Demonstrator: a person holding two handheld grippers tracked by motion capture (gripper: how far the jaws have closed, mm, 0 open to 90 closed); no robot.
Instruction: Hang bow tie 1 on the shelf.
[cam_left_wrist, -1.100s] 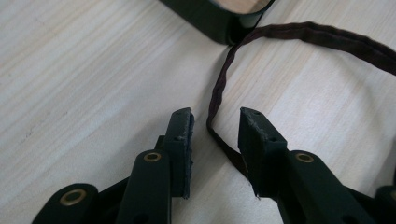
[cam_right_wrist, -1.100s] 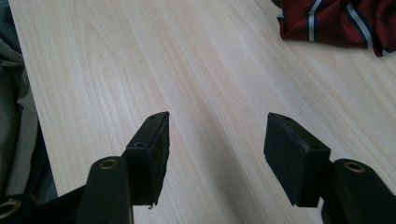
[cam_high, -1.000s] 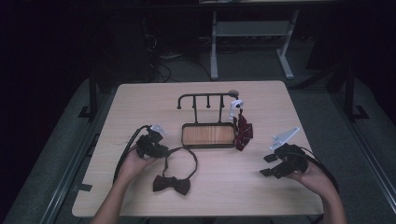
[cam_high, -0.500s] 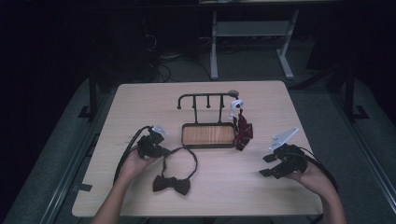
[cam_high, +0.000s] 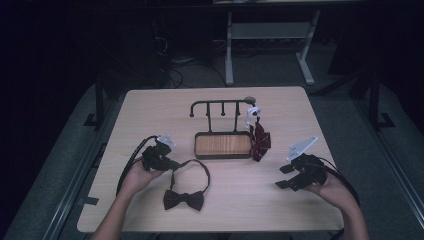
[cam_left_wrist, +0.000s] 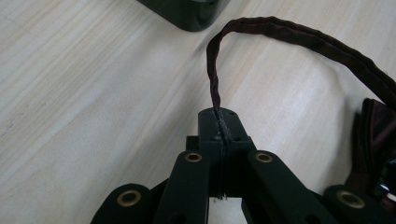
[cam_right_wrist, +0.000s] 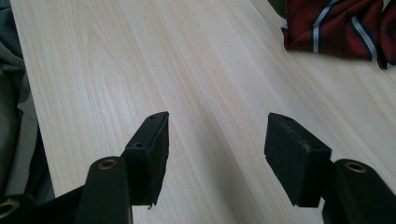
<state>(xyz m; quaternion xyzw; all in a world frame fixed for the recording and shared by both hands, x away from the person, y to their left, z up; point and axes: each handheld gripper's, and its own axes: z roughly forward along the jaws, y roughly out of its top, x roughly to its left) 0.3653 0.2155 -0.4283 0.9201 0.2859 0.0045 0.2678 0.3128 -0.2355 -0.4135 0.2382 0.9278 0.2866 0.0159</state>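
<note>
A dark brown bow tie (cam_high: 184, 200) lies on the table near the front, its strap (cam_high: 200, 167) looping up behind it. My left gripper (cam_high: 172, 164) is shut on the left end of that strap. In the left gripper view the jaws of the left gripper (cam_left_wrist: 219, 122) pinch the strap (cam_left_wrist: 280, 32), which arches up and away to the right toward the bow (cam_left_wrist: 373, 140). My right gripper (cam_high: 286, 176) rests at the right of the table, open and holding nothing. In its own view my right gripper (cam_right_wrist: 215, 140) stands wide over bare wood.
A black hook rack (cam_high: 222, 102) rises behind a wooden-bottomed tray (cam_high: 223, 157) at the table's middle. A red striped tie (cam_high: 260, 140) hangs from the rack's right end by a white hanger (cam_high: 253, 112); the striped tie (cam_right_wrist: 341, 28) also lies ahead of the right gripper.
</note>
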